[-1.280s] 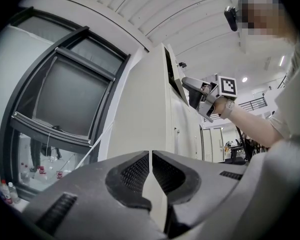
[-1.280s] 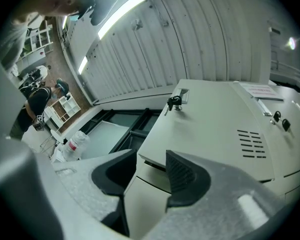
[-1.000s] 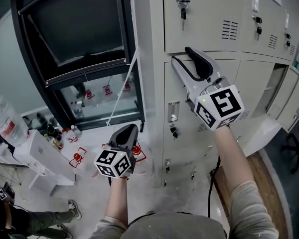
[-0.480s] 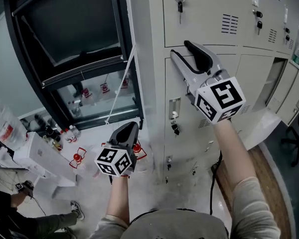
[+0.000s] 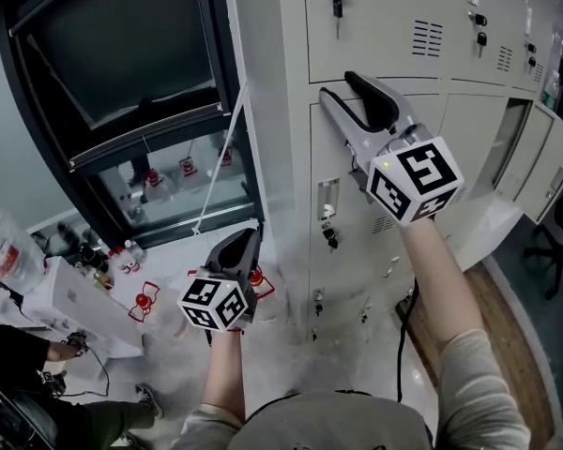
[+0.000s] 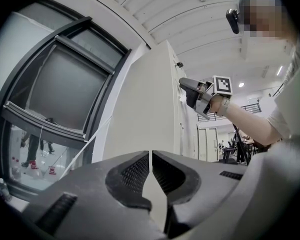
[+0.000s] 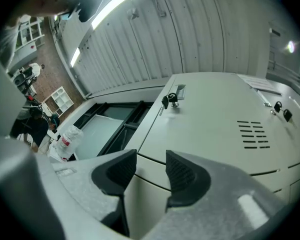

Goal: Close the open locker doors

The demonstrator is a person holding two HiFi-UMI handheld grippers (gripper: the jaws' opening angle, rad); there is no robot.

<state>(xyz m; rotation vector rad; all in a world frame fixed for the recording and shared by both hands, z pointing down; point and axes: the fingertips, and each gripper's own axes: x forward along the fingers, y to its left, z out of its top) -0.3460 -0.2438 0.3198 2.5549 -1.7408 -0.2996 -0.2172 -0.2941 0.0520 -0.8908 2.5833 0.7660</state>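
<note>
On the right, the open doors [image 5: 547, 169] stick out from the lockers [image 5: 385, 26]. The right gripper [image 5: 340, 90] is near a shut door, jaws apart and empty. The left gripper [image 5: 247, 240] is low, jaws closed.

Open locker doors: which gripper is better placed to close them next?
Right, probably. The right gripper is raised at the lockers, on the side of the open locker doors; the left gripper hangs low, nearer the window.
</note>
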